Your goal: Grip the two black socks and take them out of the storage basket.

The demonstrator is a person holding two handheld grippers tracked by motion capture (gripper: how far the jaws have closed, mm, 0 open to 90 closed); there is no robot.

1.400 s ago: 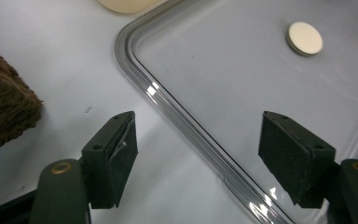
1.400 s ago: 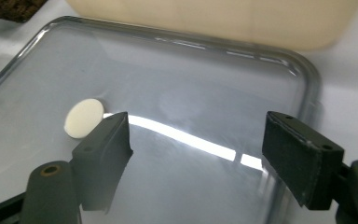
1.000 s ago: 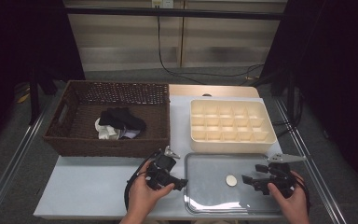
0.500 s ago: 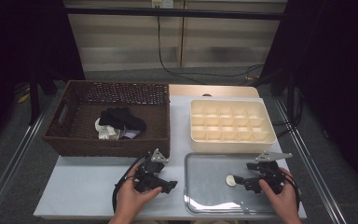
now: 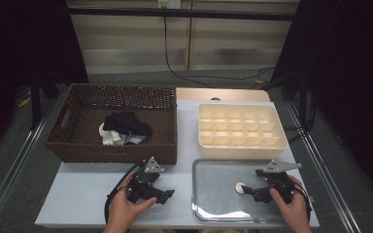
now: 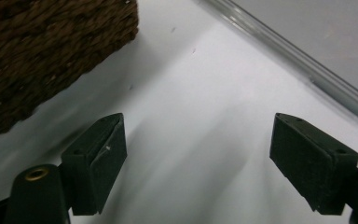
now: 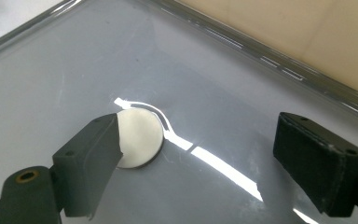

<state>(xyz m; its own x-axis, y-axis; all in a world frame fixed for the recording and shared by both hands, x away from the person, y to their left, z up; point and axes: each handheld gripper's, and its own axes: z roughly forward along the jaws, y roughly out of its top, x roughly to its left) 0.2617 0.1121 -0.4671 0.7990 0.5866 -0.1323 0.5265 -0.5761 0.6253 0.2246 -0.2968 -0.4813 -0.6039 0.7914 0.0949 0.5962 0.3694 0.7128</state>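
We see a grey tabletop from above, and we place everything in relation to the metal tray [image 5: 223, 213] that lies near its front edge, right of centre. A small white disc [image 5: 240, 186] rests flat on the tray's floor, roughly at its middle. The right gripper [image 5: 250, 191], held in the person's right hand [image 5: 288, 206], lies low over the tray's right half and points left toward the disc. Its jaws are spread wide and have just been opening. In the right gripper view the white disc [image 7: 140, 137] sits just beside the left-hand jaw, partly behind its tip, with nothing pinched; whether jaw and disc touch we cannot tell.

The left gripper [image 5: 165, 194], in the person's left hand [image 5: 126, 208], rests on the bare table just left of the tray, pointing toward it. Its jaws too are spread wide, have just been opening, and have only bare table [image 6: 200, 140] between them.

Behind the tray stands a cream box [image 5: 243, 145] divided into many small compartments. Behind and to the left of the tray sits a brown wicker basket [image 5: 116, 150] with dark and white socks [image 5: 124, 128] inside.
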